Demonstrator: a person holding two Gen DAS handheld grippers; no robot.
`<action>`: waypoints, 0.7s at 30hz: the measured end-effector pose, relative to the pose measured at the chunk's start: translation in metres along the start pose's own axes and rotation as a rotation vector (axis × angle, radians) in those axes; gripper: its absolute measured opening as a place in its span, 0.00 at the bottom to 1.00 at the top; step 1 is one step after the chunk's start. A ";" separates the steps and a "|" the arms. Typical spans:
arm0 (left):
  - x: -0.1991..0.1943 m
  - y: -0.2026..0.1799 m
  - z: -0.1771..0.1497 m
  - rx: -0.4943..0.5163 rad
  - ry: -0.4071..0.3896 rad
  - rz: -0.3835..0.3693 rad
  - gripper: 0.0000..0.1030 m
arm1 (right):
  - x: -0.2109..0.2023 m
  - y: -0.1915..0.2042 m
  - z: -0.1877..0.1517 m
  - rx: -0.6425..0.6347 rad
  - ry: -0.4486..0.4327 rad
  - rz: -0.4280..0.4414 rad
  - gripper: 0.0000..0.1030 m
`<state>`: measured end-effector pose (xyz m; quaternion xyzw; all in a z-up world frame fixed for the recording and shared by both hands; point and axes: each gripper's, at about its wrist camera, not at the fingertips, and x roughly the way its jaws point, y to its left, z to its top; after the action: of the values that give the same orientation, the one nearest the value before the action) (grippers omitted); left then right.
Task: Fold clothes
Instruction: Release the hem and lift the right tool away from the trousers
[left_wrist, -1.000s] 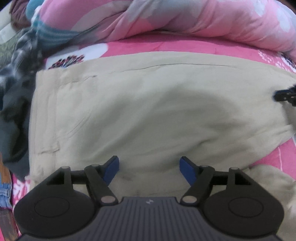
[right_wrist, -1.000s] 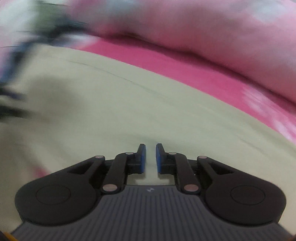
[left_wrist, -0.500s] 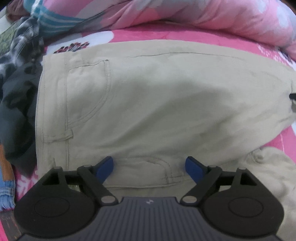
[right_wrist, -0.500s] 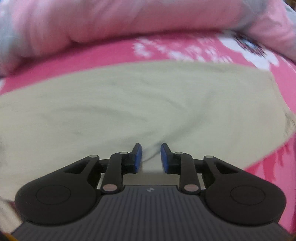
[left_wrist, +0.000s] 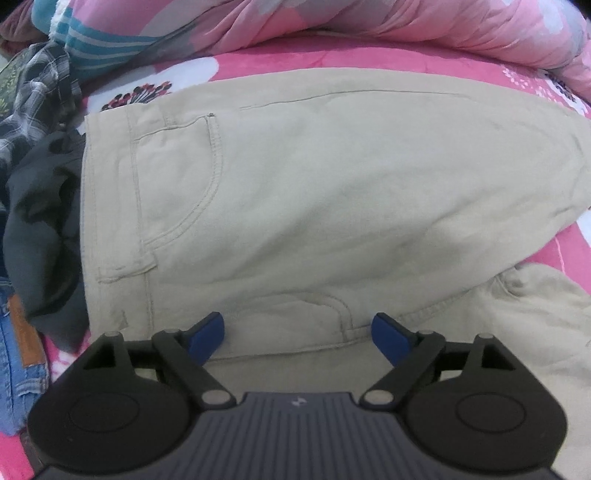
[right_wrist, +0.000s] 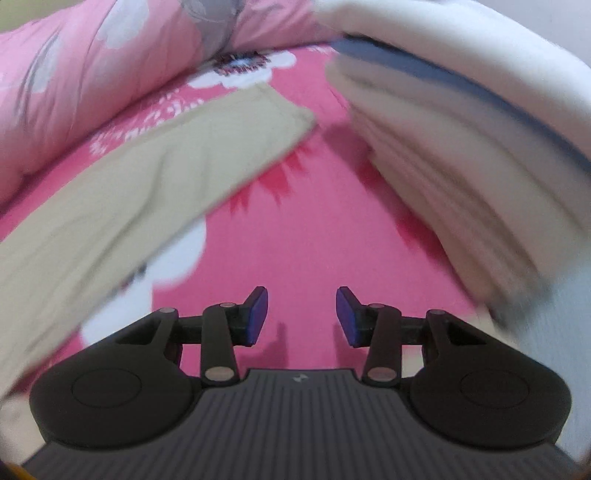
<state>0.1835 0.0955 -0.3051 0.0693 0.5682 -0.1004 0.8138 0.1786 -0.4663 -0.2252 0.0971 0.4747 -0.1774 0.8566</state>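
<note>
The tan pants (left_wrist: 332, 206) lie flat on the pink sheet (left_wrist: 295, 61) with white flowers. In the left view they fill the middle. The waist is at 9 o'clock, and a curved pocket seam shows near it. The legs run off toward 3 o'clock.

The left gripper (left_wrist: 297, 338) sits at 6 o'clock, pointing down at the pants. Its jaws are spread wide with nothing in them. The blue pads (left_wrist: 207, 338) hang over the near edge of the pants, and it is hard to tell if they touch the cloth.

A dark gray cloth (left_wrist: 40, 236) is bunched just beside the waist at 9 o'clock. A plaid shirt (left_wrist: 33, 92) lies at 10 o'clock. Blue jeans (left_wrist: 18, 376) peek in at 8 o'clock. A pink quilt (left_wrist: 369, 22) is heaped along 12 o'clock.

The right view is blurry. The right gripper (right_wrist: 301, 317) is at 6 o'clock over bare pink sheet (right_wrist: 306, 236). Its jaws are opening and nothing is between them. The end of a pant leg (right_wrist: 166, 166) stretches from 9 o'clock up toward 11 o'clock, apart from the gripper. A white stack (right_wrist: 461, 155) of folded cloth is at 2 o'clock.
</note>
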 end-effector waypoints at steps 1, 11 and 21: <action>-0.005 0.000 0.000 0.000 -0.002 -0.004 0.84 | -0.011 -0.004 -0.014 0.014 0.008 -0.001 0.39; -0.060 -0.031 -0.026 0.028 0.009 -0.062 0.84 | -0.049 -0.014 -0.123 0.026 0.167 0.030 0.39; -0.079 -0.092 -0.104 -0.022 0.093 -0.071 0.84 | -0.056 -0.022 -0.127 -0.117 0.213 0.130 0.39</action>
<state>0.0403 0.0363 -0.2664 0.0448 0.6087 -0.1199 0.7830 0.0441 -0.4322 -0.2450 0.0958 0.5652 -0.0824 0.8152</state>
